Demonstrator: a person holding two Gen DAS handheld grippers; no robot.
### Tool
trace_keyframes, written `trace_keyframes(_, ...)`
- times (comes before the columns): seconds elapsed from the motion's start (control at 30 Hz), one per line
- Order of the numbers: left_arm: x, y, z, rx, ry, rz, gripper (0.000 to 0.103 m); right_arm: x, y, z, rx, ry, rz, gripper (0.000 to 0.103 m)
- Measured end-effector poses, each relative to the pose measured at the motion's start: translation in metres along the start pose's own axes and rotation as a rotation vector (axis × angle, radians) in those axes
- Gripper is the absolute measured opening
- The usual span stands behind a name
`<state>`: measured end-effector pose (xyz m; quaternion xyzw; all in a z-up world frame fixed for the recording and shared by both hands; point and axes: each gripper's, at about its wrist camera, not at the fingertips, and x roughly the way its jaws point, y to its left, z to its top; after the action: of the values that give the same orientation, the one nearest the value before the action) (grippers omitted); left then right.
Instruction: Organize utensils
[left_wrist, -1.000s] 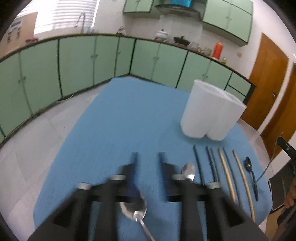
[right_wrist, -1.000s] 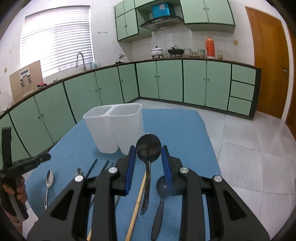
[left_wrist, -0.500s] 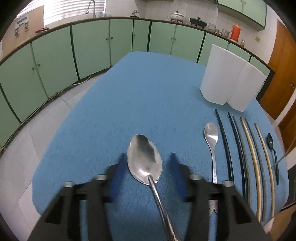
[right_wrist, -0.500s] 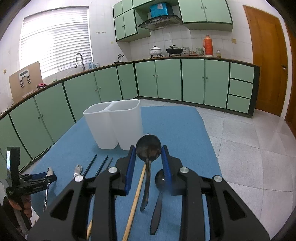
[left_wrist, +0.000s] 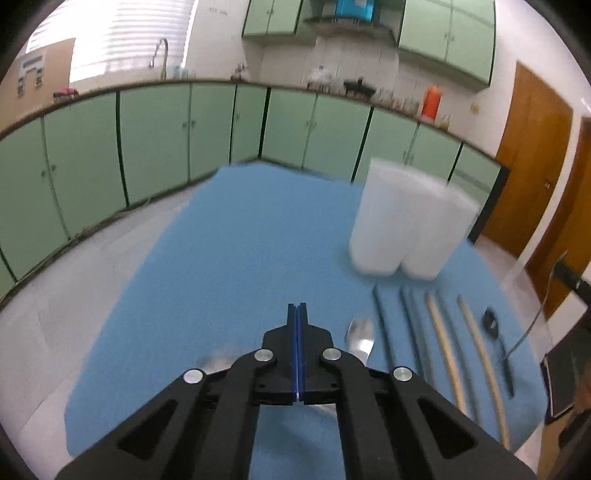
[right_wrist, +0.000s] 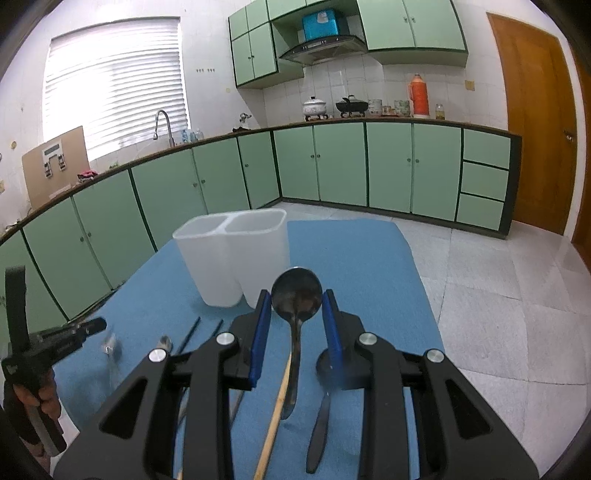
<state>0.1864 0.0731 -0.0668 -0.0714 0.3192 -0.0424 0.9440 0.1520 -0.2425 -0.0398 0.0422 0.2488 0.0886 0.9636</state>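
A white two-compartment holder (left_wrist: 410, 221) (right_wrist: 236, 254) stands on the blue mat (left_wrist: 240, 236). Before it lie a silver spoon (left_wrist: 360, 334), black chopsticks (left_wrist: 384, 332), wooden chopsticks (left_wrist: 445, 350) and a small dark spoon (left_wrist: 493, 325). My left gripper (left_wrist: 297, 314) is shut, pads together; another silver spoon (left_wrist: 218, 362) shows blurred beneath it. In the right wrist view that spoon (right_wrist: 110, 349) hangs under the left gripper (right_wrist: 92, 326). My right gripper (right_wrist: 296, 314) is partly closed around a dark spoon (right_wrist: 295, 291), bowl up between its pads, whether clamped is unclear.
Green cabinets (right_wrist: 332, 166) run along the walls under a counter with pots and an orange flask (right_wrist: 419, 94). A wooden door (right_wrist: 532, 122) is at the right. The mat's front edge (left_wrist: 110, 443) is close below my left gripper. A second dark spoon (right_wrist: 325, 391) lies under my right gripper.
My left gripper has shut and risen, tilting up from the mat; the silver spoon between its jaws is now beneath it. My right gripper has barely moved.
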Motion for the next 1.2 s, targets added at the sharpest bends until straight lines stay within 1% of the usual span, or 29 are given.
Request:
trace_keyframes(0.07, -0.002, -0.005, 0.008, 0.027, -0.032, 0.003, 0.000, -0.001, 0.002, 0.005, -0.010, -0.013, 0.001, 0.027)
trace_keyframes(0.1, 0.000, -0.005, 0.010, 0.029, -0.029, 0.003, 0.000, -0.001, 0.003, 0.005, -0.014, -0.016, 0.000, 0.027)
trace_keyframes(0.17, 0.007, -0.005, 0.012, 0.018, 0.006, -0.009, 0.000, -0.001, 0.003, 0.005, -0.015, -0.016, 0.001, 0.027)
trace_keyframes(0.27, 0.014, 0.000, 0.005, 0.006, 0.049, 0.018, 0.002, 0.001, 0.002, 0.003, -0.015, -0.005, -0.002, 0.027)
trace_keyframes(0.3, 0.016, 0.003, 0.000, 0.000, 0.065, 0.023, 0.011, 0.003, 0.001, 0.003, -0.013, -0.001, -0.003, 0.027)
trace_keyframes(0.33, 0.018, 0.005, -0.004, 0.001, 0.072, 0.033, 0.017, 0.004, 0.001, 0.001, -0.012, 0.004, -0.003, 0.027)
trace_keyframes(0.37, 0.018, 0.008, -0.009, 0.010, 0.083, 0.052, 0.032, 0.006, 0.000, 0.000, -0.012, 0.009, -0.005, 0.027)
trace_keyframes(0.4, 0.019, 0.011, -0.013, 0.015, 0.094, 0.064, 0.044, 0.007, 0.000, -0.001, -0.011, 0.012, -0.006, 0.027)
trace_keyframes(0.47, 0.017, 0.020, -0.022, 0.016, 0.106, 0.081, 0.048, 0.010, 0.002, -0.002, -0.006, 0.016, -0.003, 0.027)
trace_keyframes(0.6, 0.021, 0.028, -0.032, 0.058, 0.141, 0.096, 0.058, 0.014, 0.005, -0.005, -0.006, 0.023, 0.001, 0.027)
trace_keyframes(0.7, 0.029, 0.032, -0.033, 0.058, 0.167, 0.085, 0.061, 0.014, 0.007, -0.006, -0.006, 0.025, 0.002, 0.027)
trace_keyframes(0.83, 0.041, 0.036, -0.034, 0.043, 0.194, 0.090, 0.061, 0.013, 0.006, -0.006, -0.009, 0.029, -0.002, 0.027)
trace_keyframes(0.87, 0.042, 0.036, -0.036, 0.039, 0.199, 0.087, 0.060, 0.013, 0.005, -0.006, -0.009, 0.030, -0.004, 0.027)
trace_keyframes(0.97, 0.041, 0.031, -0.039, 0.057, 0.199, 0.087, 0.042, 0.013, 0.005, -0.005, -0.006, 0.029, -0.005, 0.027)
trace_keyframes(1.2, 0.033, 0.022, -0.042, 0.043, 0.199, 0.043, 0.040, 0.011, 0.006, -0.005, -0.008, 0.023, 0.001, 0.027)
